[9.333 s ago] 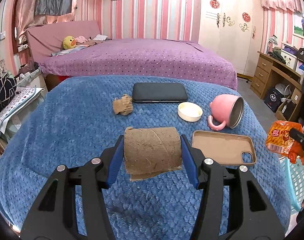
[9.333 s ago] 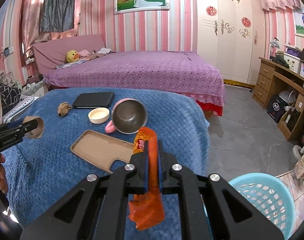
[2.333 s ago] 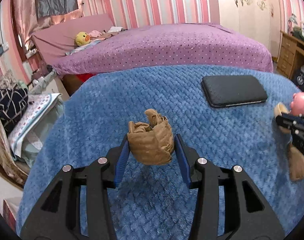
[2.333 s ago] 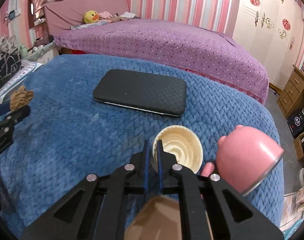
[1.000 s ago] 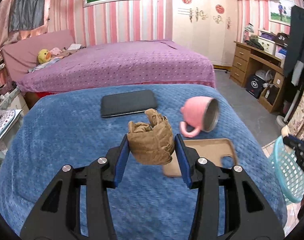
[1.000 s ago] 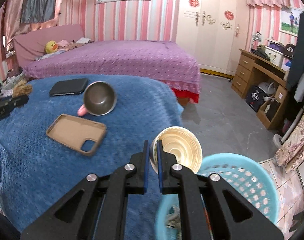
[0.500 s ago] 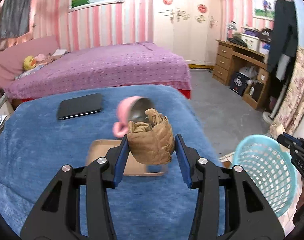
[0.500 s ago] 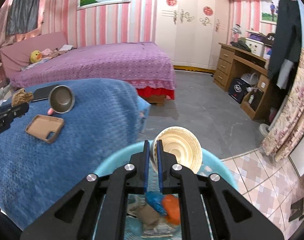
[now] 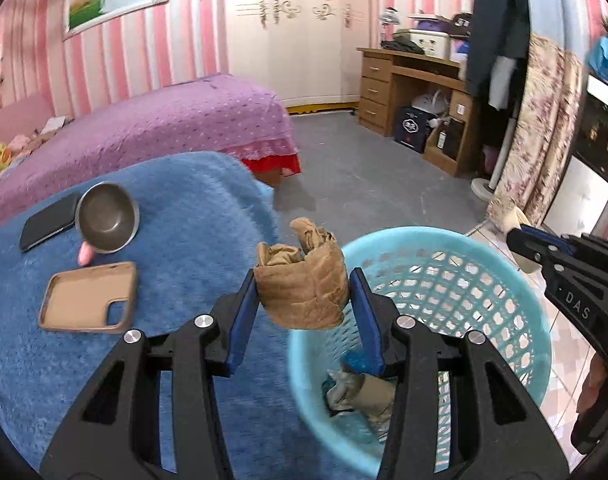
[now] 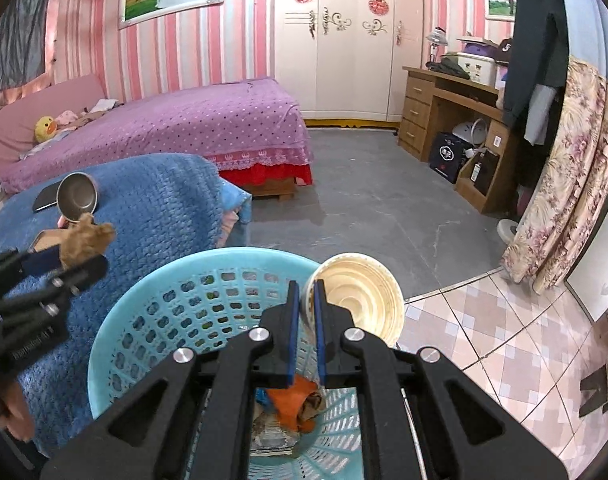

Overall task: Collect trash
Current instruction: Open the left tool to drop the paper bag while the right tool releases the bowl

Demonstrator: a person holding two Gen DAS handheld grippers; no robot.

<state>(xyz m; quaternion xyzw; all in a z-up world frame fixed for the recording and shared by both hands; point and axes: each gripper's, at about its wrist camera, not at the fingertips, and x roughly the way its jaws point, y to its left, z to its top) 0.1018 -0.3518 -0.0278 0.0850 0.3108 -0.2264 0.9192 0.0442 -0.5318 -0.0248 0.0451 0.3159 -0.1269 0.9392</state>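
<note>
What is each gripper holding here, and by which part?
The left gripper squeezes a crumpled paper wad by its two sides. The right gripper pinches a cream lid by its rim, over the basket.

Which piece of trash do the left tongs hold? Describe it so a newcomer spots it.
Start at the blue blanket, then its edge by the turquoise basket. Above that rim, the left tongs clamp a crumpled brown paper wad, unlike the flat tan phone case.

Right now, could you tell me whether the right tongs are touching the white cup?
Touching. In the right wrist view, the right tongs are shut on the rim of the white cup, one finger on each side of its wall, above the blue basket.
</note>
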